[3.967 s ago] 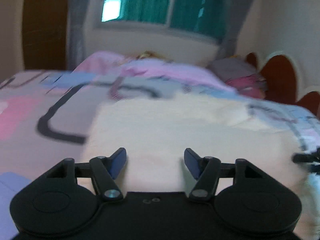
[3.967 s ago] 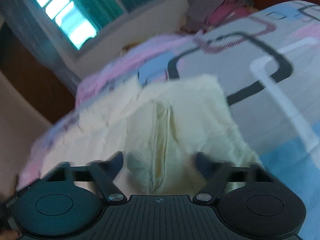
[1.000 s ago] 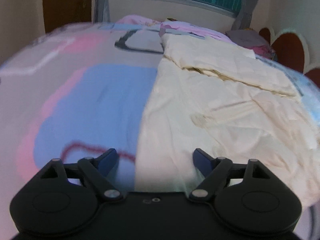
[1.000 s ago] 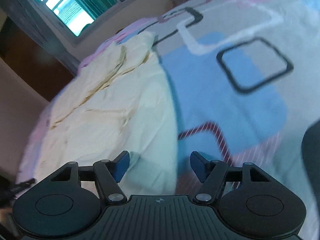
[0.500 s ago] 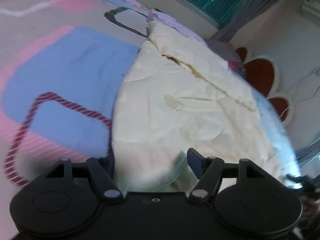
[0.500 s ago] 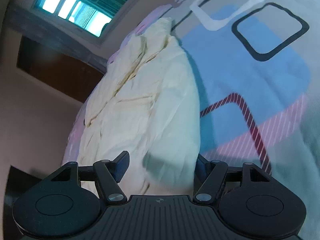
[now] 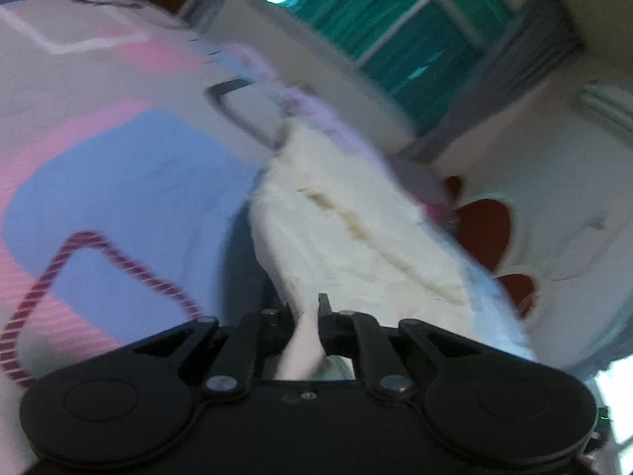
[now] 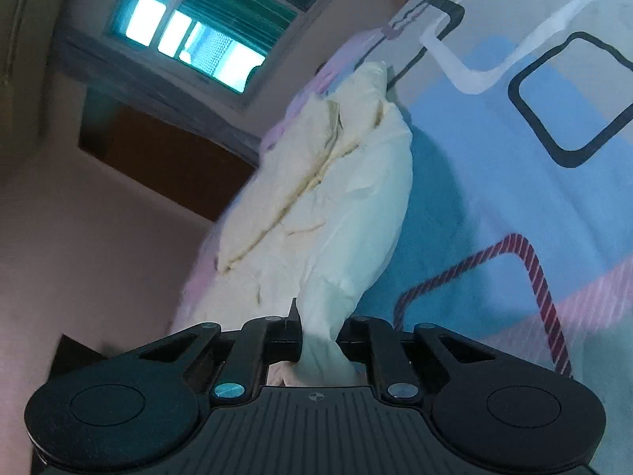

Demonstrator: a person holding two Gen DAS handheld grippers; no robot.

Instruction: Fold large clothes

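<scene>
Both sets of jaws just closed on cream garment [image 8: 336, 206]: left gripper [image 7: 305, 326] pinching one near corner, right gripper [image 8: 319, 340] pinching other, cloth bunched between pads. Half second back: jaws spread, cloth untouched. Grasp done, so lift and fold-over likely next. Garment lying lengthwise on patterned bedspread [image 8: 494, 166], far end toward window [image 8: 201, 43]. Beyond garment's far end: pink bedding [image 7: 316, 111], possibly crowding landing spot. Left view blurred.

You have one cream garment [image 7: 356, 233] and one patterned bedspread [image 8: 514, 166] in front of you. You're working two grippers, the left gripper [image 7: 304, 318] and the right gripper [image 8: 318, 330]. One window [image 8: 205, 43] shows behind
</scene>
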